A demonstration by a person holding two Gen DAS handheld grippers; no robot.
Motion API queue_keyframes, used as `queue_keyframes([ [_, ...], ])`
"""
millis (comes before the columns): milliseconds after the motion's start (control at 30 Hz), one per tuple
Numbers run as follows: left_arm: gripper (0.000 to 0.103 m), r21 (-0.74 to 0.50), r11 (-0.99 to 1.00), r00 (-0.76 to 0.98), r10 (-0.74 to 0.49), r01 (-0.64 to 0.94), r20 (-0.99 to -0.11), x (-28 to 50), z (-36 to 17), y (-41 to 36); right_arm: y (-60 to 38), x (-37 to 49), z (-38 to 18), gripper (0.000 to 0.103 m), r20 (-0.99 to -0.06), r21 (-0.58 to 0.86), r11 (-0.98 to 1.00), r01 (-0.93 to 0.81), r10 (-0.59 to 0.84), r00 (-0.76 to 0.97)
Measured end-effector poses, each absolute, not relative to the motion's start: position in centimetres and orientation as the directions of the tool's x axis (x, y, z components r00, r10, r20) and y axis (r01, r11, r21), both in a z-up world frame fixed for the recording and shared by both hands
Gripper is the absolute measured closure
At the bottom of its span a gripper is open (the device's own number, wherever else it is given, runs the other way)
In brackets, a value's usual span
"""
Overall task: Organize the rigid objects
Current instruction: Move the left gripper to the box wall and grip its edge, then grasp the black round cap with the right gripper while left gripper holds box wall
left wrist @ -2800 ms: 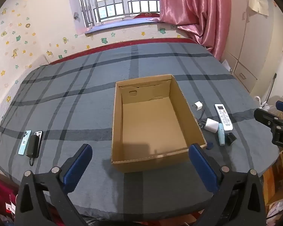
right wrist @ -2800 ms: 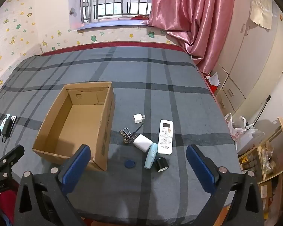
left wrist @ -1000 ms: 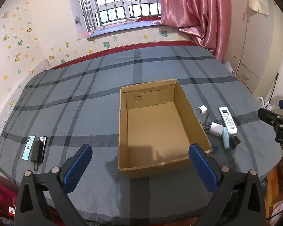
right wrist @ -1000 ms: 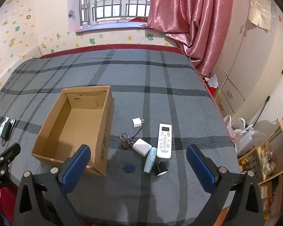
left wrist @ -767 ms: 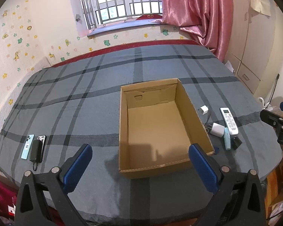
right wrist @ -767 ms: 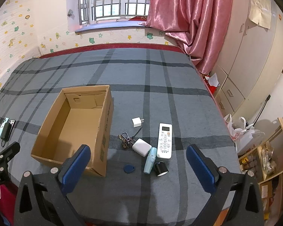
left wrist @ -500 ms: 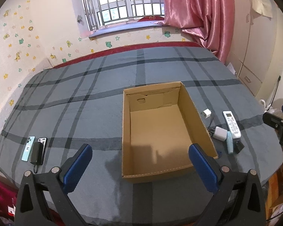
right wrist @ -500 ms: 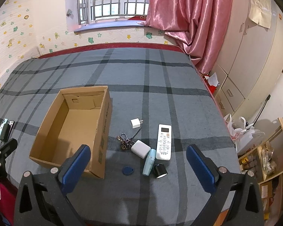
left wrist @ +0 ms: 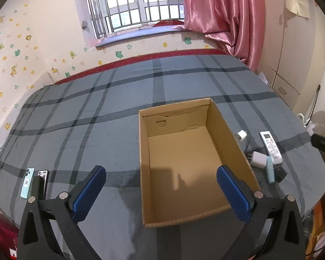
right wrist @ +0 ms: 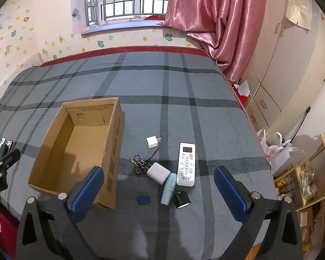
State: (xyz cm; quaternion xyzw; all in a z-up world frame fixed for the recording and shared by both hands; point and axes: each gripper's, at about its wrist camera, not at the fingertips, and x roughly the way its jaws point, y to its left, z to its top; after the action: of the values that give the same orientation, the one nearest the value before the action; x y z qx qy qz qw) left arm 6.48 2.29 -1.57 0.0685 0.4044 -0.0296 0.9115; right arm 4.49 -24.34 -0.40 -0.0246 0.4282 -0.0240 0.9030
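**A:** What has changed in the last few seconds?

**B:** Very little on the bed (right wrist: 205, 91) itself; both cameras have drifted slightly, so the cardboard box (left wrist: 184, 160) sits a touch further right in the left wrist view, and nothing on the blanket has moved; I judge the sorting has not begun.

**A:** And the grippers?

**B:** The left gripper (left wrist: 160, 191) hangs over the bed's near edge, blue pads spread wide, holding nothing; the right gripper (right wrist: 159, 191) is equally wide open and empty, facing the small items.

**A:** Where are those items?

**B:** The box stands open and empty toward the near edge, middle of the bed; just right of it lies a cluster: a small white plug (right wrist: 153, 142), a key ring (right wrist: 138, 163), a larger white charger (right wrist: 158, 173), a white remote control (right wrist: 186, 164), a pale blue tube (right wrist: 168, 188) touching the charger, a black cap (right wrist: 181, 199) and a blue tag (right wrist: 143, 200) (nearest the edge).

**A:** Anything else?

**B:** Two phones (left wrist: 33, 181) lie by the near left corner, a dark object partly over them (too small to identify).
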Motion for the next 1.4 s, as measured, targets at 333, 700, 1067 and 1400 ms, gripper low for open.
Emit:
queue_keyframes([
  [333,0.0,0.087,0.994,0.603,0.026,0.072,-0.797,11.6,-6.8,4.6,-25.1,6.1,-2.7,0.0,-0.801,-0.072,0.997,0.038,-0.081,0.594],
  [700,0.0,0.118,0.992,0.556,0.075,0.041,-0.827,15.5,-11.8,6.7,-26.0,7.3,-5.2,0.0,-0.829,-0.079,0.995,0.055,-0.096,0.552],
  [1067,0.004,0.09,0.994,0.527,0.045,0.061,-0.849,16.9,-14.0,7.1,-26.5,7.4,-6.4,0.0,-0.842,-0.087,0.994,0.061,-0.106,0.53],
  [1400,0.087,0.062,0.991,0.471,-0.003,0.122,-0.882,17.1,-16.2,6.2,-26.9,7.4,-7.0,0.0,-0.842,-0.083,0.994,0.069,-0.107,0.529],
])
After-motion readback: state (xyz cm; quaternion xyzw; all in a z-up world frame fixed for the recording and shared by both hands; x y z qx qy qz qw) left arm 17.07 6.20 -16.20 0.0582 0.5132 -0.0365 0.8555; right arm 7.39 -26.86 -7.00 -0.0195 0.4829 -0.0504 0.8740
